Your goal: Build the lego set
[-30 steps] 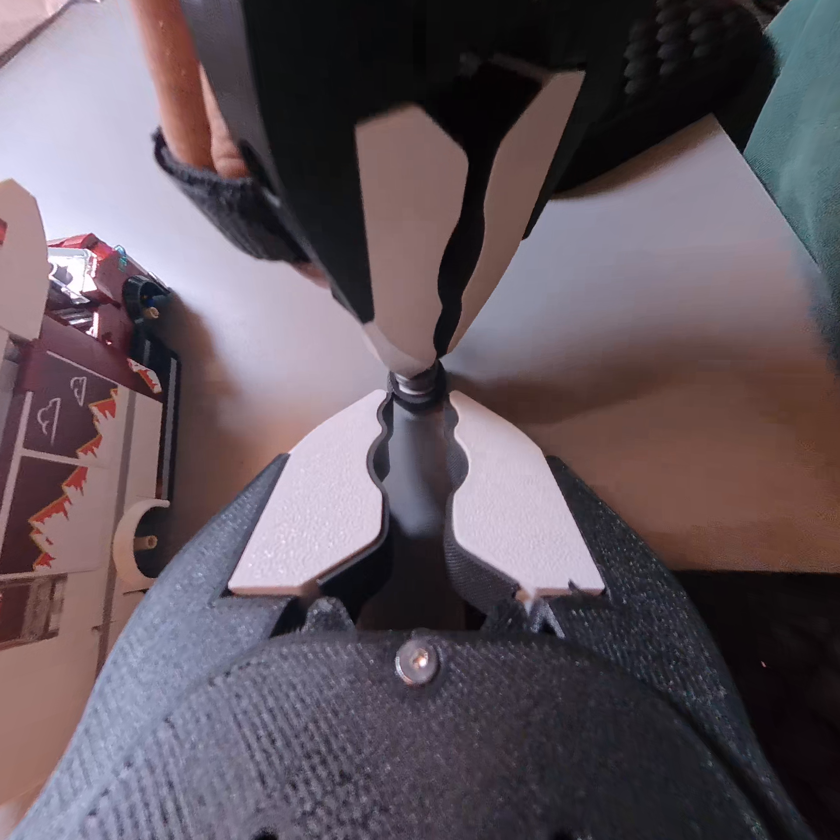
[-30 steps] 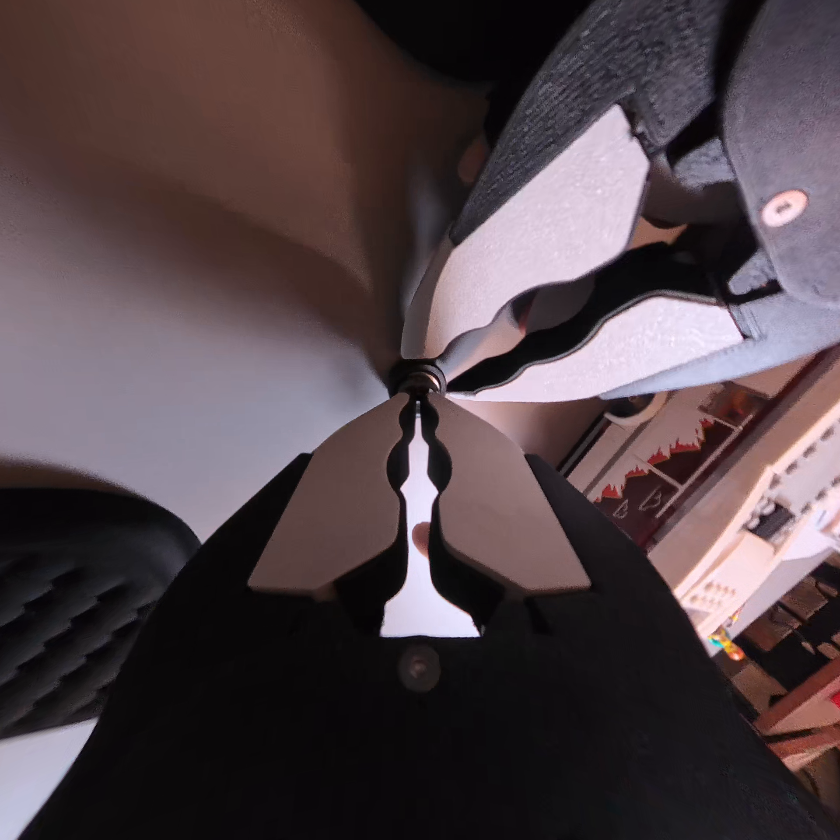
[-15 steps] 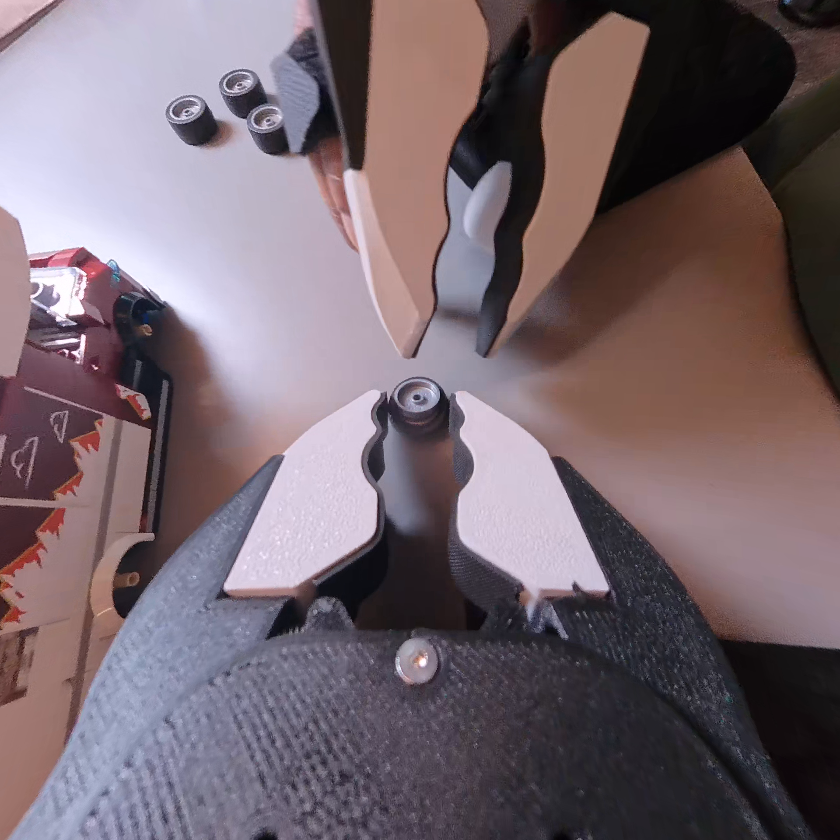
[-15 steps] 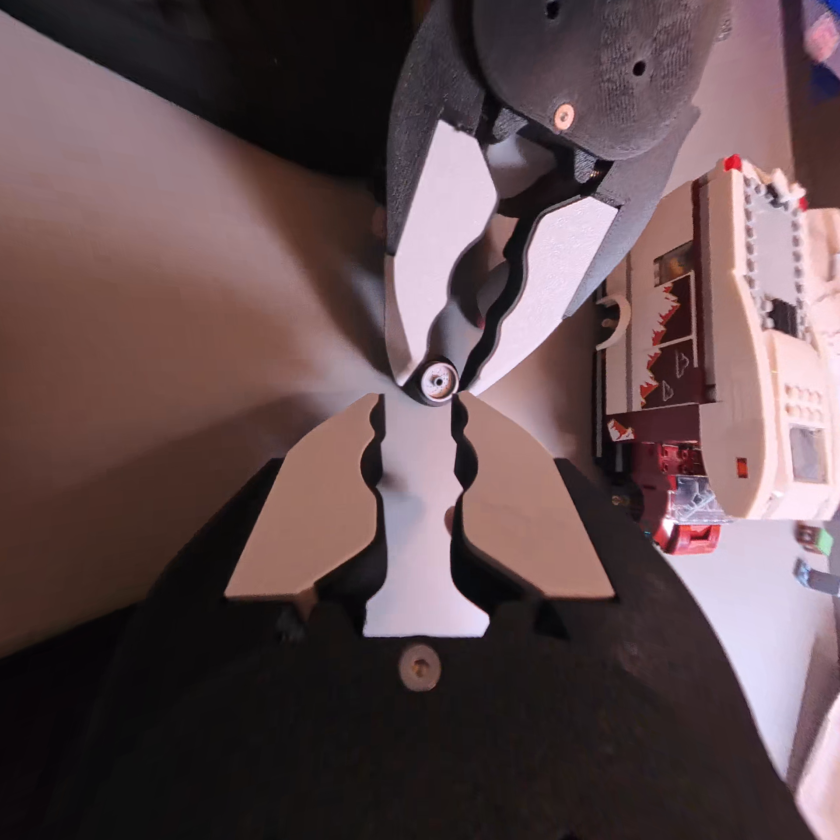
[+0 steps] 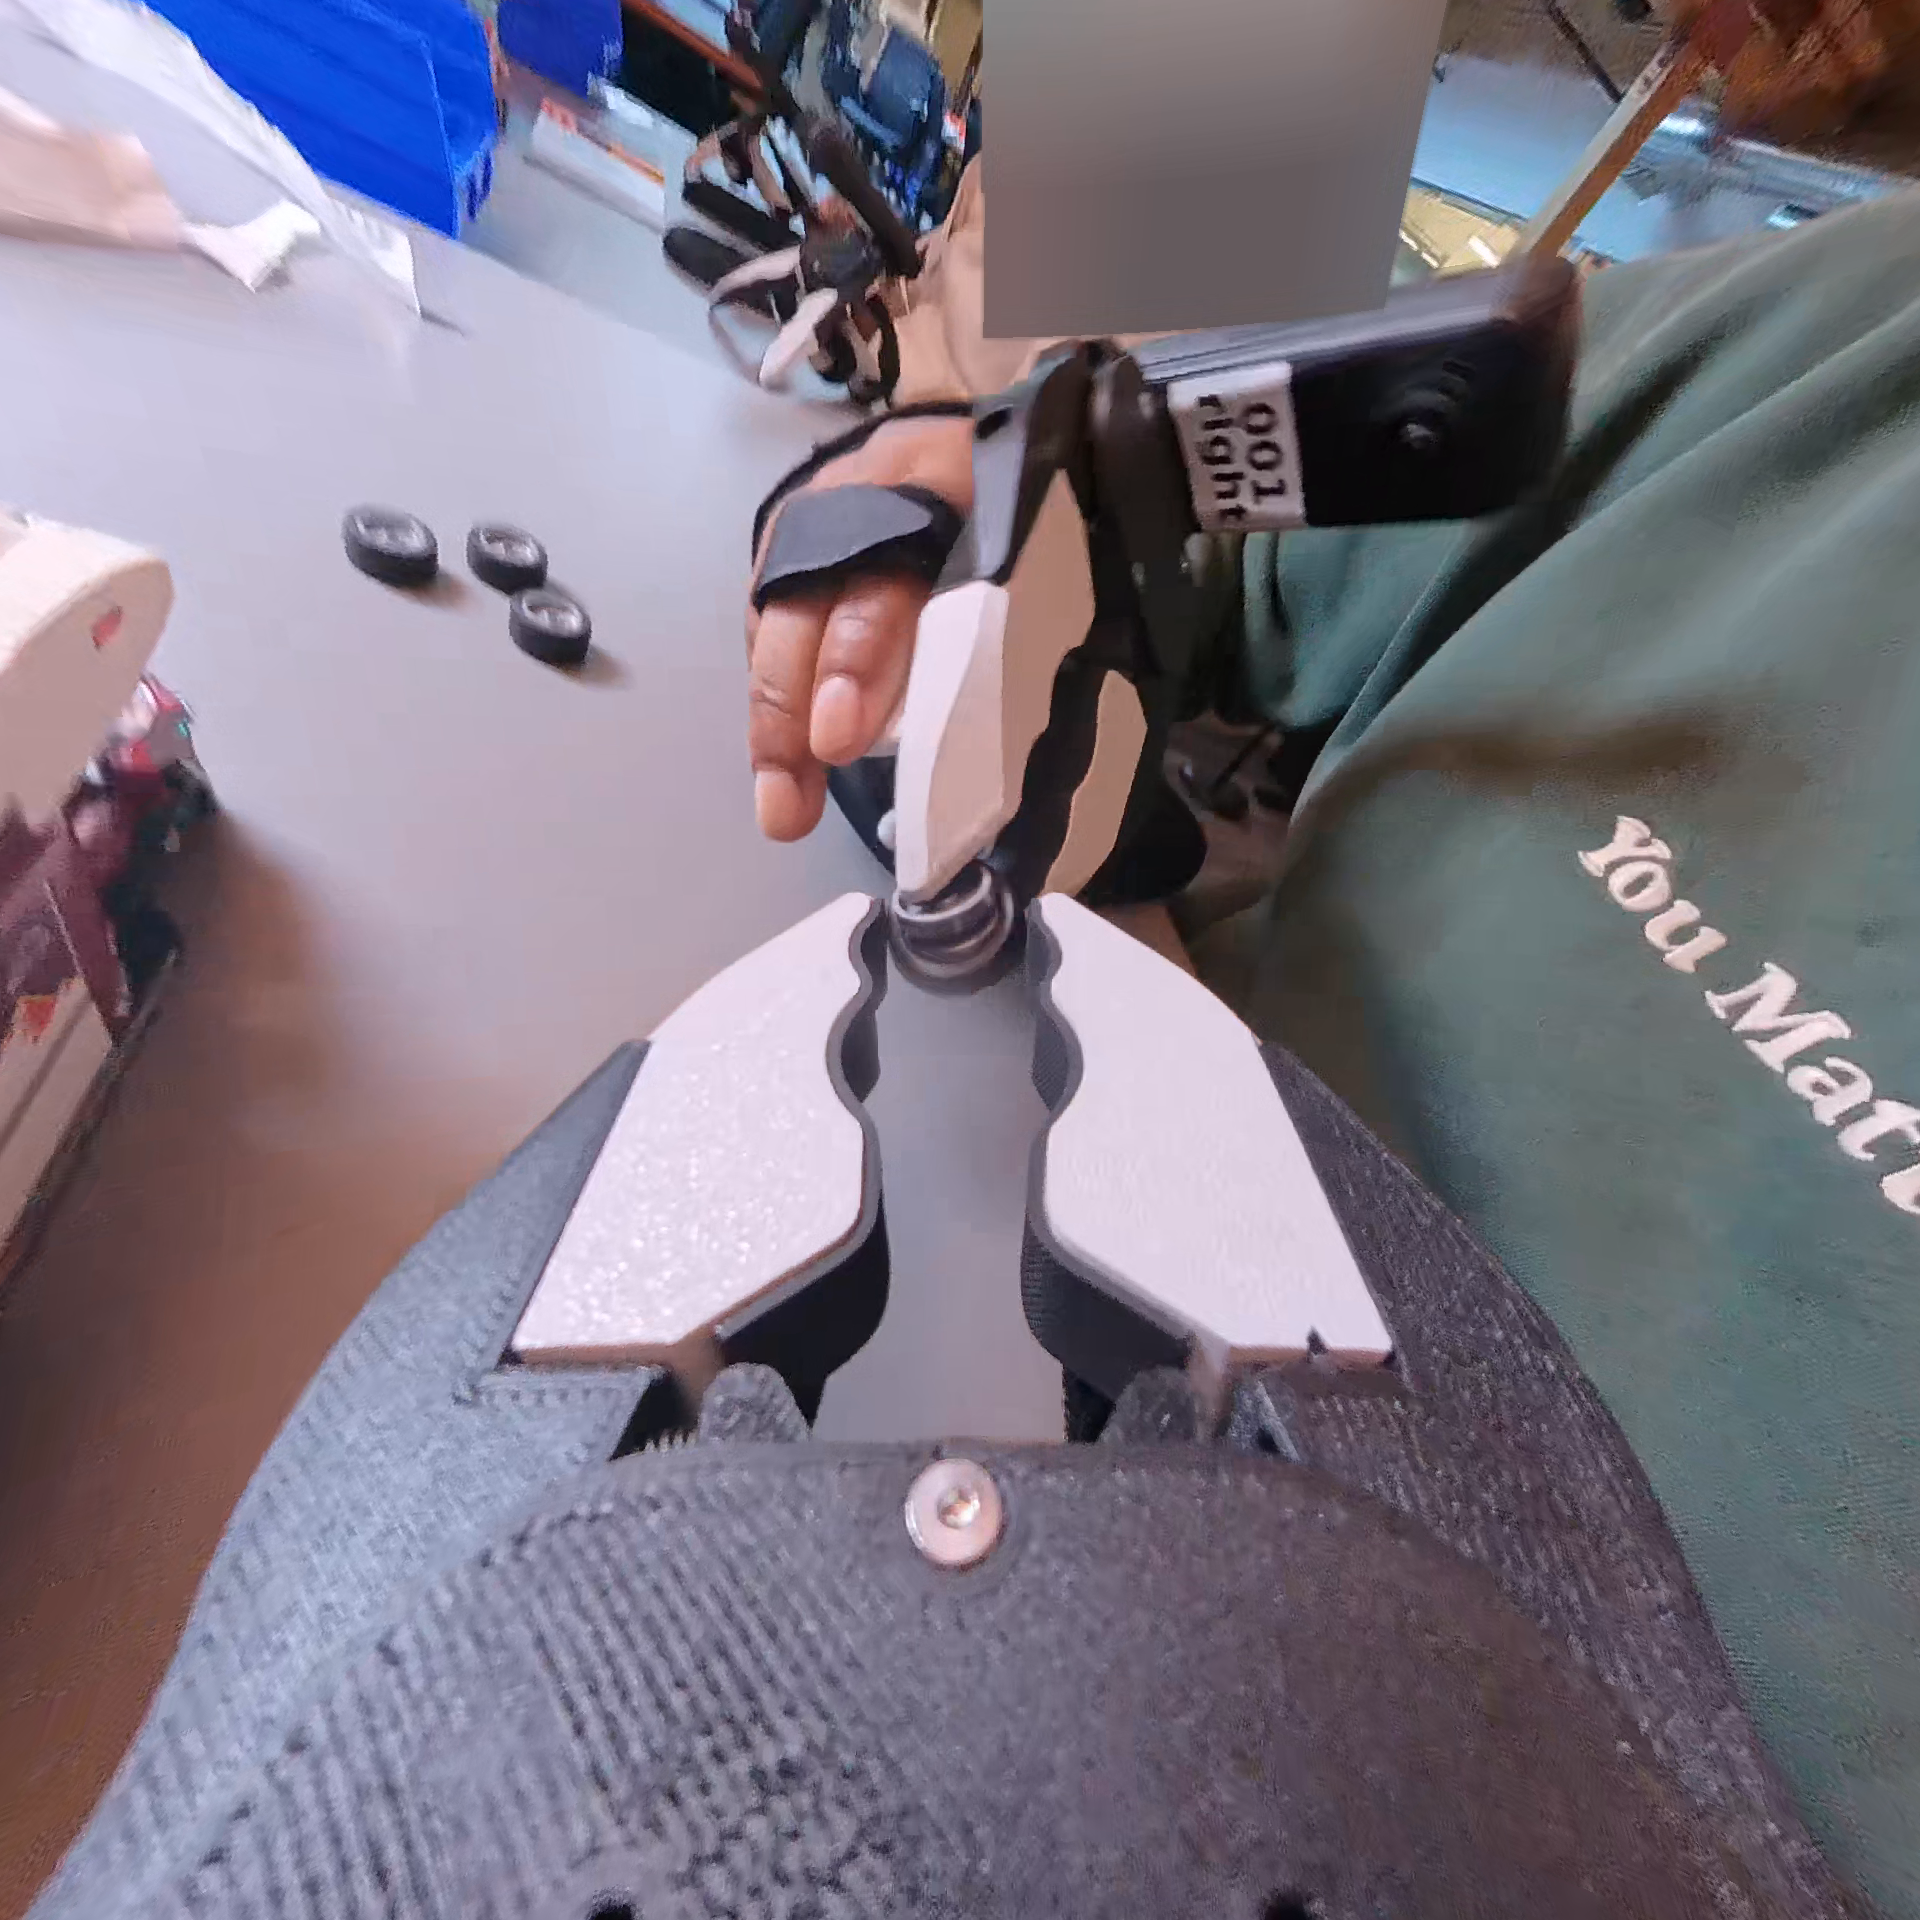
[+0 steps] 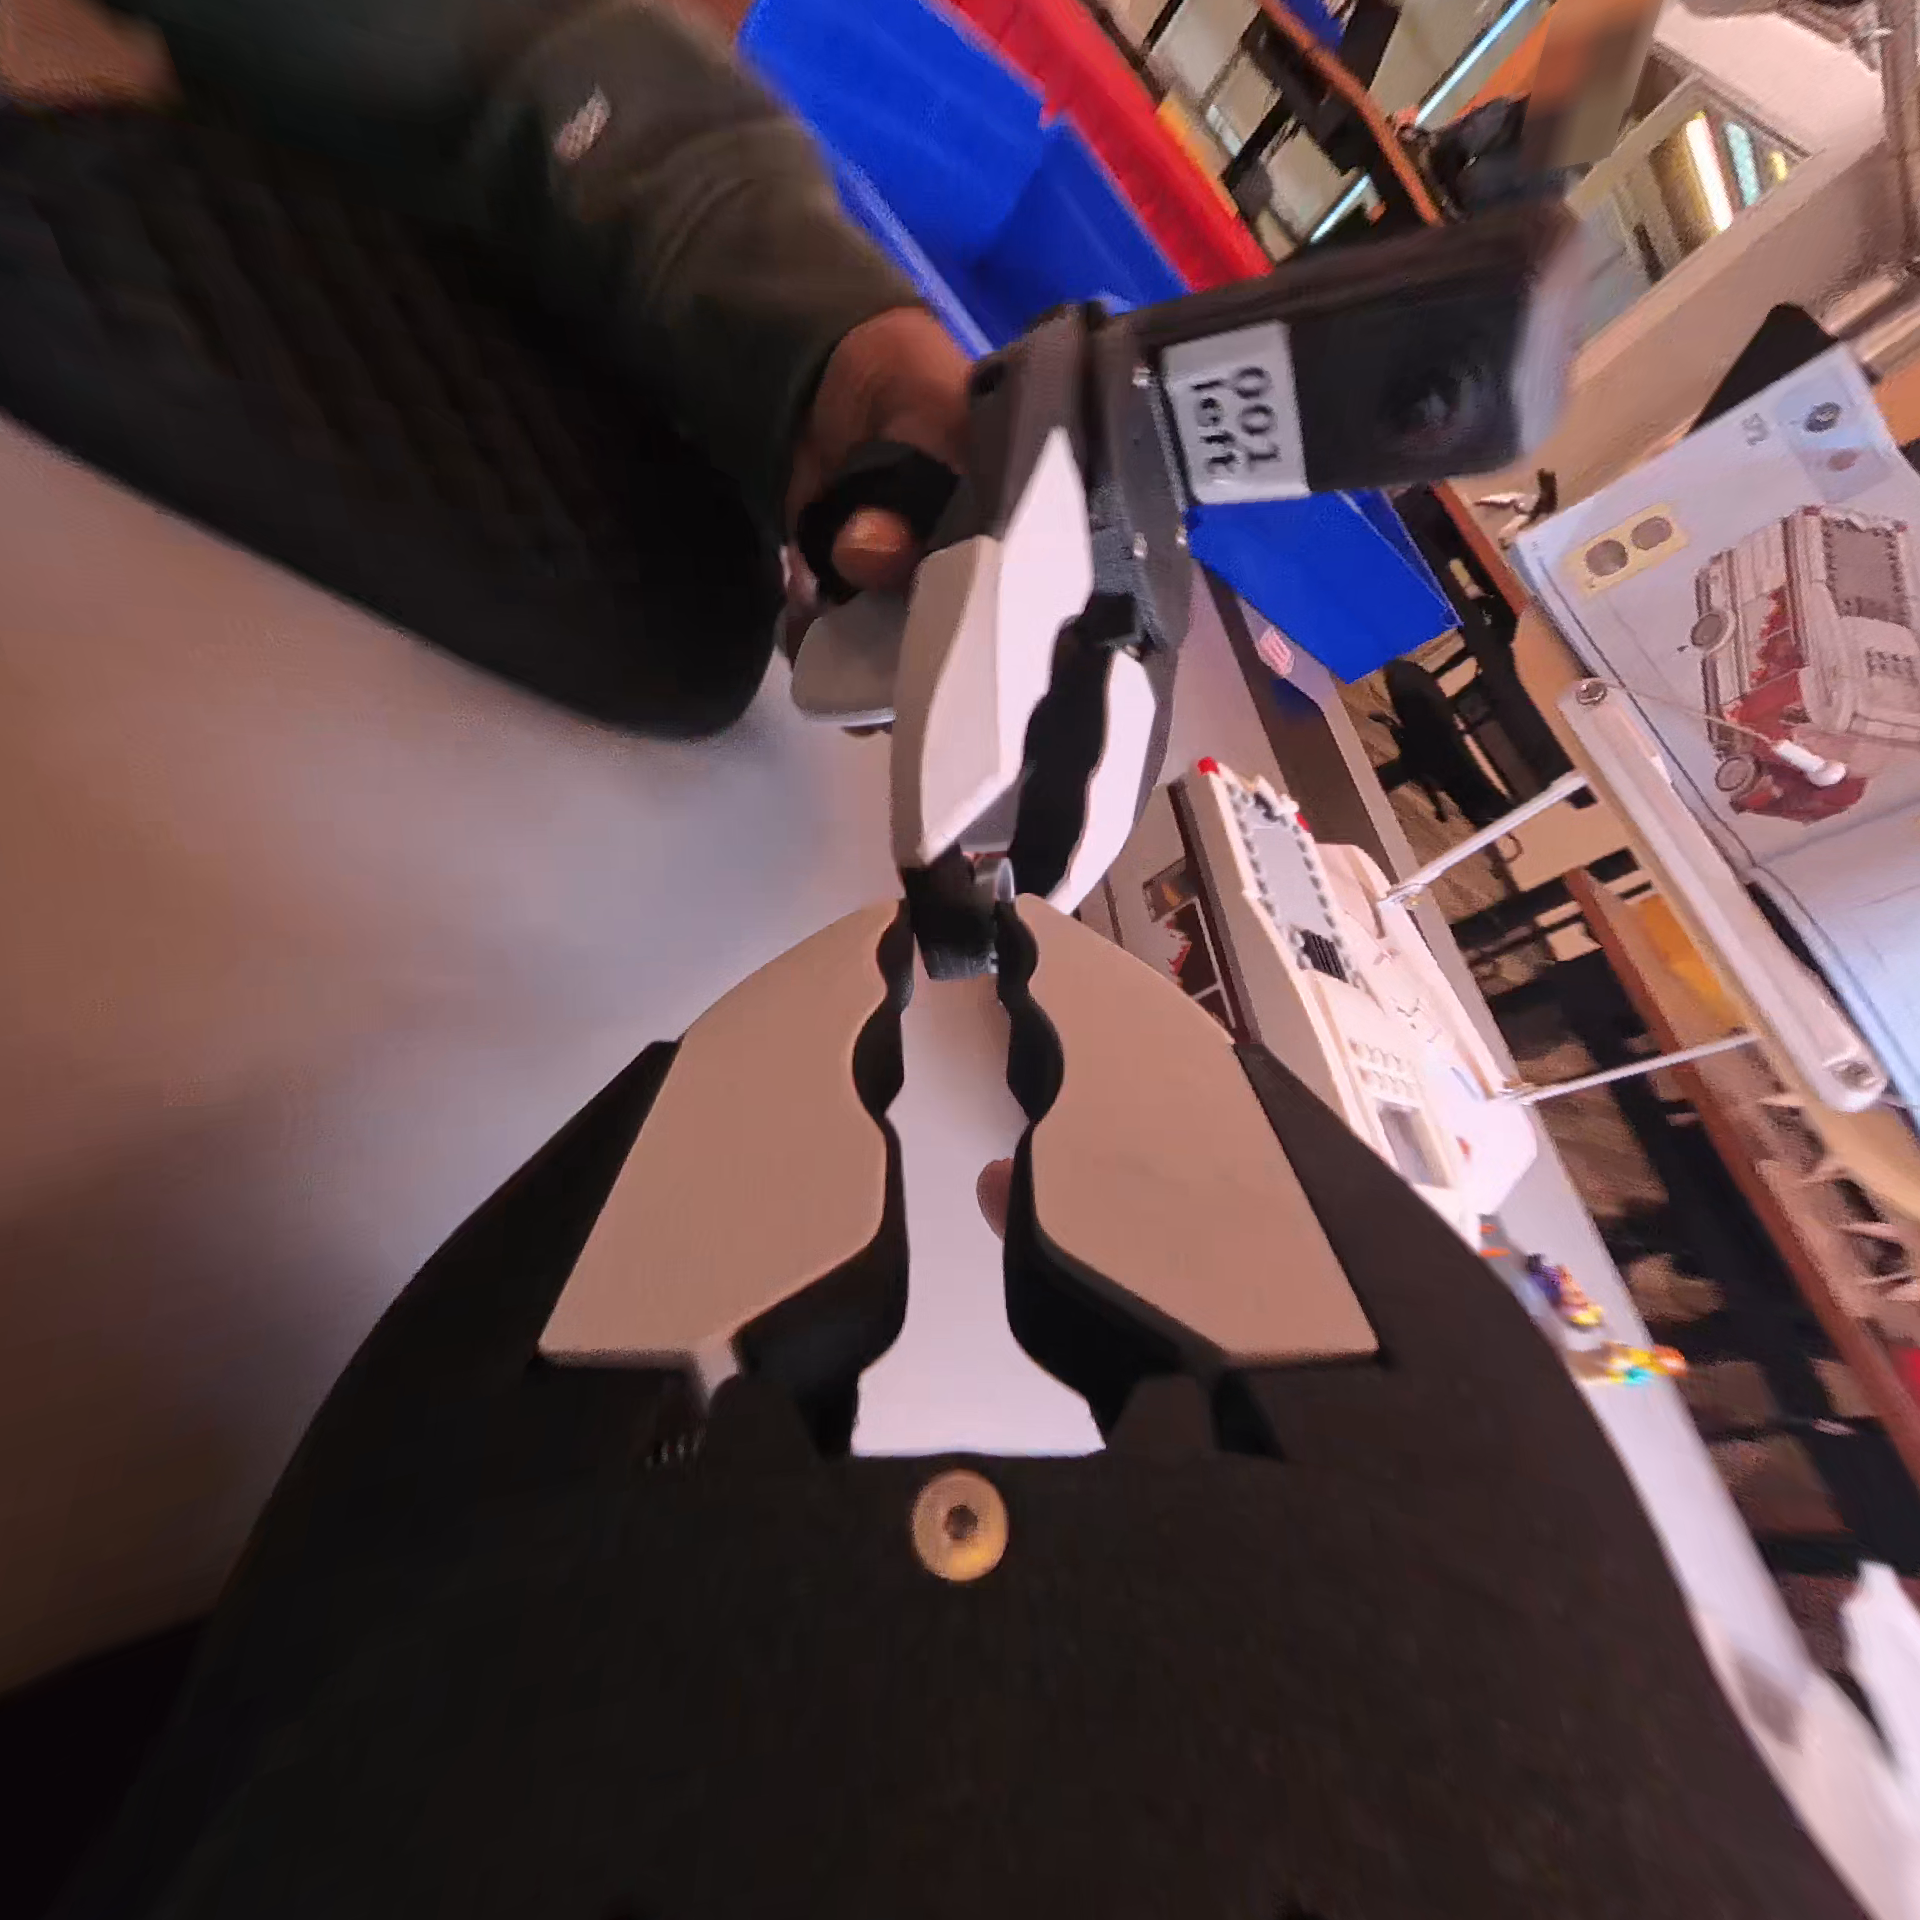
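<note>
My left gripper is shut on a small black wheel with a grey hub, pinched at the very tips. In the left wrist view the right gripper comes in from above, tip to tip with mine, and its fingers close on the far side of the same wheel. In the right wrist view my right gripper grips the black wheel between its tips, and the left gripper meets it from above. Both hold the wheel in the air above the grey table.
Three loose black wheels lie on the table at the back left. A white and dark red brick-built van lies on its side at the left and also shows in the right wrist view. A booklet stands on a holder. A person in a green top is close on the right. Both grippers' tips are close together, under 4 cm apart.
The right gripper held the wheel's end, then opened and drew back. It has now closed on the wheel again. Both grippers have tilted up from the table; the left kept its grip.
</note>
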`<state>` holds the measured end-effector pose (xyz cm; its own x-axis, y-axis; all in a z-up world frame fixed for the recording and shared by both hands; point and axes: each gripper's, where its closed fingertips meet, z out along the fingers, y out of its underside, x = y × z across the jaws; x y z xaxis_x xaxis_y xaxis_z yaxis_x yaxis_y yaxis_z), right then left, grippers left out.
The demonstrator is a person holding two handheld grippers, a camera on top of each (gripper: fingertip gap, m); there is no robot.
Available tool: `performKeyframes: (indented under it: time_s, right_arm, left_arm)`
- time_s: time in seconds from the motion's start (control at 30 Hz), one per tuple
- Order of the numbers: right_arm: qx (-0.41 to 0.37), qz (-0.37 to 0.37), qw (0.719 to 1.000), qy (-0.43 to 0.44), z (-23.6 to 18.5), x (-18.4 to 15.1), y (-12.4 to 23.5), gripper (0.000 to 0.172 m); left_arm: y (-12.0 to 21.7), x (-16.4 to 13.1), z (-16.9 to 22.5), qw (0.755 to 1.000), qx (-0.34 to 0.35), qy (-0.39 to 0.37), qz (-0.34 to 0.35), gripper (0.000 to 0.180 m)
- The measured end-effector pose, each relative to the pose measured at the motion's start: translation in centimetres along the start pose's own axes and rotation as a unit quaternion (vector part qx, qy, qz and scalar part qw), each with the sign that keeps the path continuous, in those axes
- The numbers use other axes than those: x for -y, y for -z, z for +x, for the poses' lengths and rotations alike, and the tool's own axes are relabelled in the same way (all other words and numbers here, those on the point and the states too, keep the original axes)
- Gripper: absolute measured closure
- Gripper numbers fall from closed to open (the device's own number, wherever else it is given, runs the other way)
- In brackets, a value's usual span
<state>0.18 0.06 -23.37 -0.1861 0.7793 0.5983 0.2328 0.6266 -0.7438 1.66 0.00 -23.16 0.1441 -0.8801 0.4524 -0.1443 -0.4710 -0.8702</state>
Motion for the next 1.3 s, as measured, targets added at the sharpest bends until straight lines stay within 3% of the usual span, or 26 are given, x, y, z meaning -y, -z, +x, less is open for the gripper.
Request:
performKeyframes:
  time_s: [0.03,0.1,0.2,0.43,0.63,0.93,1.1,1.3]
  right_arm:
    - [-0.001,0.021,0.999,-0.034,0.4,0.3,0.3,0.158]
    - [0.012,0.066,0.991,-0.112,0.9,1.0,0.8,0.158]
    - [0.049,0.121,0.974,-0.186,0.9,2.2,1.3,0.159]
    - [0.097,0.134,0.962,-0.218,0.7,2.5,1.2,0.158]
    - [0.127,0.132,0.959,-0.215,0.0,2.6,1.5,0.155]
    - [0.141,0.125,0.952,-0.24,-0.5,2.0,1.2,0.158]
    - [0.13,0.108,0.958,-0.232,-0.2,1.1,0.8,0.158]
    - [0.13,0.099,0.962,-0.22,-0.6,0.9,0.8,0.158]
  left_arm:
    - [0.2,0.4,0.2,0.999,0.013,-0.028,0.009,0.154]
    - [0.6,1.0,0.6,0.993,0.058,-0.106,0.012,0.147]
    - [0.7,1.5,0.9,0.974,0.12,-0.193,-0.005,0.151]
    - [0.6,1.6,1.7,0.961,0.135,-0.242,-0.016,0.16]
    - [0.4,1.1,1.9,0.962,0.129,-0.238,-0.025,0.161]
    - [0.1,0.3,2.1,0.983,0.074,-0.171,-0.005,0.162]
    - [0.5,1.1,1.5,0.976,0.111,-0.189,0.015,0.153]
    - [0.3,0.9,1.7,0.976,0.104,-0.189,0.005,0.162]
